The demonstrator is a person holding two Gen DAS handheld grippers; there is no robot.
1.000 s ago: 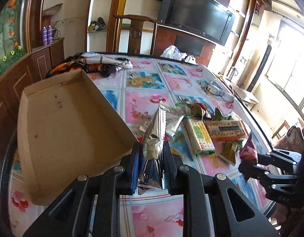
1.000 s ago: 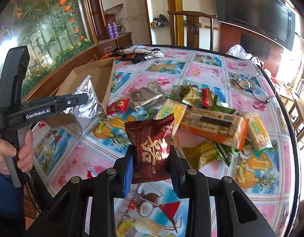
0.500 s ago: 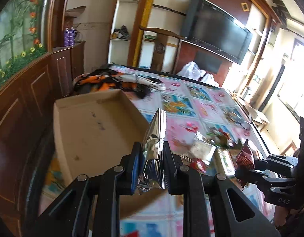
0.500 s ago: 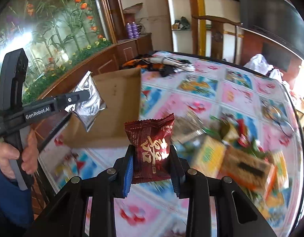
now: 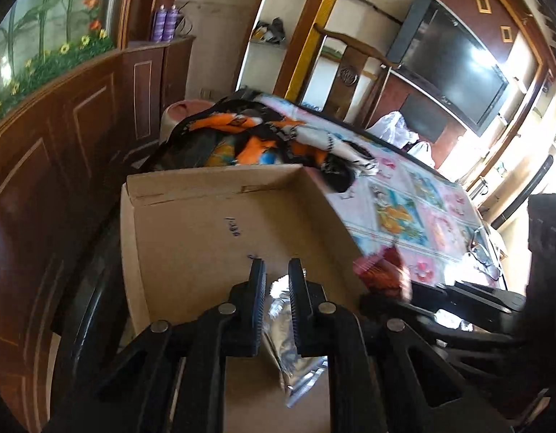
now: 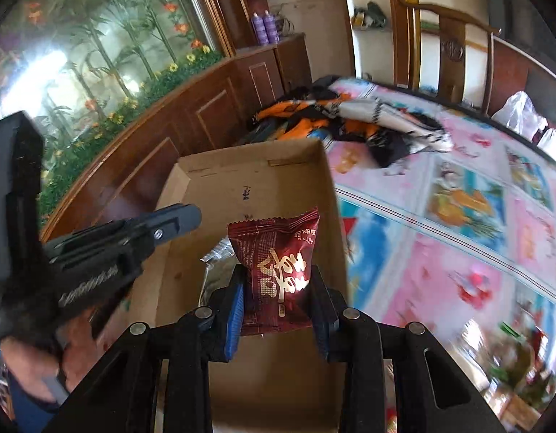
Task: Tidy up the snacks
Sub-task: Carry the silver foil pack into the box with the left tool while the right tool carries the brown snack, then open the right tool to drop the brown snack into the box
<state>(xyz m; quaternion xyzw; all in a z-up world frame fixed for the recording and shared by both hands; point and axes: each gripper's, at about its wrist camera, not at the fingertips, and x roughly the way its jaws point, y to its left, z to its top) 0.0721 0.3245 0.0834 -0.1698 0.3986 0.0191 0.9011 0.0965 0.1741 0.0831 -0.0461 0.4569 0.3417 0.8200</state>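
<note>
An open cardboard box [image 5: 205, 231] sits at the table's left edge; it also shows in the right wrist view [image 6: 263, 187]. My left gripper [image 5: 276, 270] hangs over the box, jaws slightly apart and empty. A silver foil packet [image 5: 285, 342] lies on the box floor beneath it, also seen in the right wrist view [image 6: 216, 256]. My right gripper [image 6: 278, 288] is shut on a dark red snack packet [image 6: 281, 263] and holds it above the box; the packet also shows in the left wrist view [image 5: 382, 270].
A crumpled orange, black and white cloth [image 5: 263, 140] lies behind the box. The patterned tablecloth [image 6: 458, 223] spreads to the right, with more snacks [image 6: 512, 371] blurred at the right edge. A wooden cabinet [image 5: 61, 166] borders the left.
Both grippers moved left over the box. My left gripper opened and the silver packet dropped onto the box floor. The right still holds the red packet.
</note>
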